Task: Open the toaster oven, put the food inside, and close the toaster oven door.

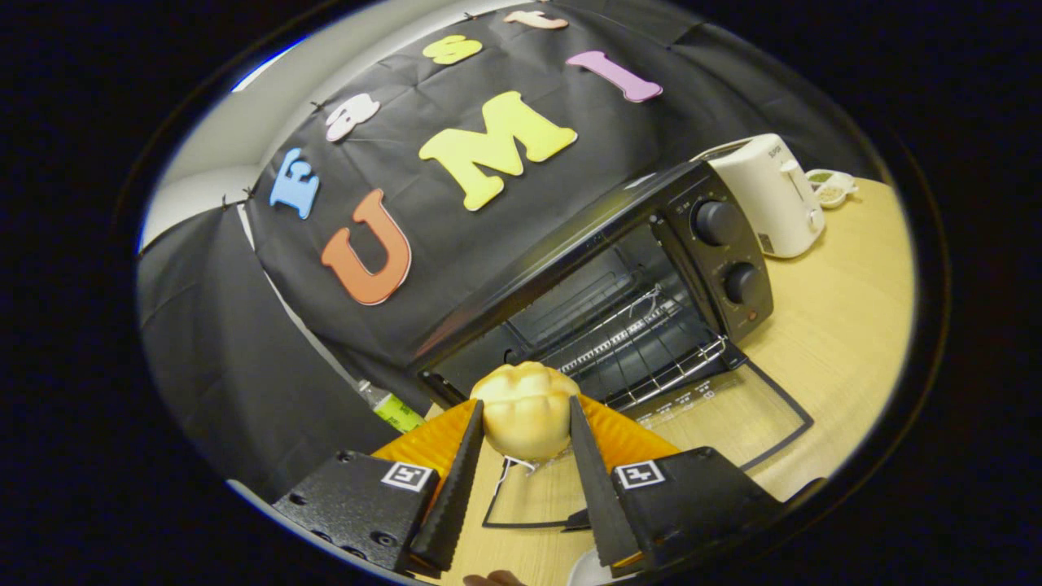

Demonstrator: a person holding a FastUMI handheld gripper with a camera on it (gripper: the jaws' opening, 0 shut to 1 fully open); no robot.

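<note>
From my gripper view, my gripper [525, 427] is clamped on the food [525, 411], a pale, lobed bun-like piece, with one finger pressing each side of it, so it sits between my fingertips and is lifted off the wooden table [847, 325]. Just beyond the food the toaster oven [619, 301] stands with its cavity exposed; the glass door [716, 423] is dropped flat toward me over the table, its dark frame outlining the wood that shows through it. Inside I can see the wire rack [643, 350], bare, with nothing on it. The two control knobs [716, 221] sit on the panel at the oven's right side. Past the oven, further along the table, there is a white toaster [769, 195], and beyond that a small bowl [830, 189] whose contents I cannot make out. A bottle with a green label [391, 407] stands off to the left of my fingers, near the oven's corner.

As I judge it, the opening is done and the food is picked up and held in front of the mouth of the oven, tilted view and all. What is left is carrying it in over the lowered door, setting it on the rack, letting go, backing out, and swinging the door shut
</note>
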